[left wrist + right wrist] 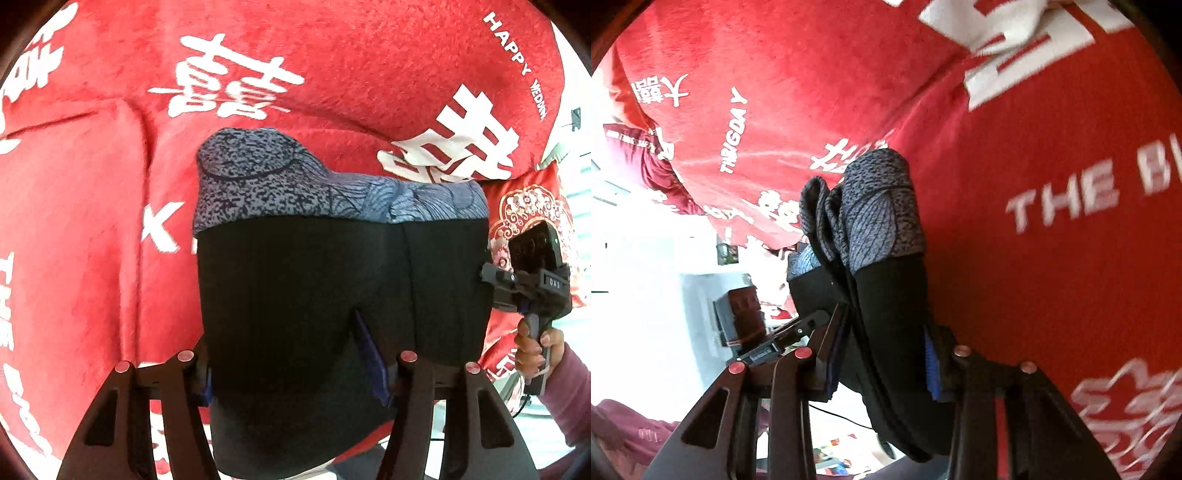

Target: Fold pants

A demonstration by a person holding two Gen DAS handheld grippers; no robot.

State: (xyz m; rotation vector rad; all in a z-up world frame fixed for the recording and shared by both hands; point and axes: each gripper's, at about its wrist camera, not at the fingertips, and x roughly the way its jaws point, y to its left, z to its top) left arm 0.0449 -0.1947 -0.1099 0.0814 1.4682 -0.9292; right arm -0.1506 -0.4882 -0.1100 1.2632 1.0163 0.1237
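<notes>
Both grippers, left [295, 373] and right [882, 365], pinch the pants [332, 288]; cloth hides the fingers' tips. Red blanket [92, 240] beneath, room overexposed.

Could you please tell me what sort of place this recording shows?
Probably a bedroom at home: a red plush blanket with wedding characters, a matching embroidered cushion, and pants held above them.

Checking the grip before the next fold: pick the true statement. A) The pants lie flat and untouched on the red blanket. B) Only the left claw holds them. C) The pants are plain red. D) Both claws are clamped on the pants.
D: the black pants sit pinched in the left claw and in the right claw, above the red blanket.
</notes>
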